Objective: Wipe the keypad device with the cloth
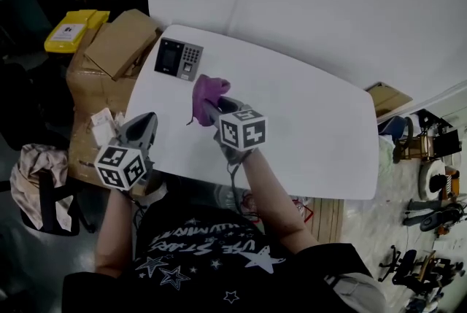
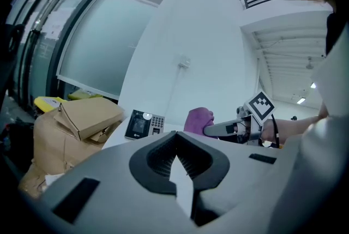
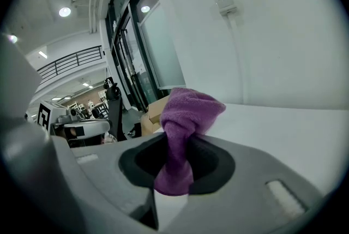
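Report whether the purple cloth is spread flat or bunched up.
Bunched up. The purple cloth is squeezed into a narrow twist between the right gripper's jaws, its free end bulging in a crumpled lump.

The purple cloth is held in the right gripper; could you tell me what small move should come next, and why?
Probably carry the right gripper forward and left, to set the purple cloth on the black-and-grey keypad device. The cloth is clamped in its jaws but hangs short of the device.
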Tool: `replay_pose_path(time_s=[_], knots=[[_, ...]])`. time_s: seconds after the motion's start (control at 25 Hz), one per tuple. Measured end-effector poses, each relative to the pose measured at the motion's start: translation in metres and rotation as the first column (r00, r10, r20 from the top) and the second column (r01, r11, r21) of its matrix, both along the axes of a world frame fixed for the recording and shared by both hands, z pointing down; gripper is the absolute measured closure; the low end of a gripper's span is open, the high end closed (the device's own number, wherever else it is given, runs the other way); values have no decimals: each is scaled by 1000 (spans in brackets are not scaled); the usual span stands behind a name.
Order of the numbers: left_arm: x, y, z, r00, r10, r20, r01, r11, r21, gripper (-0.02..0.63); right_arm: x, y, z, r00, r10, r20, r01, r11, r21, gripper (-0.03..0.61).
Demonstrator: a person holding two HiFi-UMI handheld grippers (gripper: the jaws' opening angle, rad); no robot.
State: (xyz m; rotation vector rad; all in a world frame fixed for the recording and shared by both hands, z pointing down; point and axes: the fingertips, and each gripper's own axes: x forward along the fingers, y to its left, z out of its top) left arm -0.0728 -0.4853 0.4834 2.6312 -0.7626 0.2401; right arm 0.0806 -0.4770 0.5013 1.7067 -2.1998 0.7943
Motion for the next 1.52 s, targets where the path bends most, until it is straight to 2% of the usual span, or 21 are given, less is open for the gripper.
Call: replay_pose_path(time_s=[0.32,1.12,1.52], knots=[[9,62,-8,999,-40,1,40,999,32,607,5,59,2,998,-55,-10,55,998,-3,480],[12,241,-10,981,-194,-8,194,980,51,607,18,220,0,982,-188,6,188,982,17,480],[-18,295,-5,953,-302,28,301,953,36,607,6,254,15,967,-250,50,251,968,-11,480]])
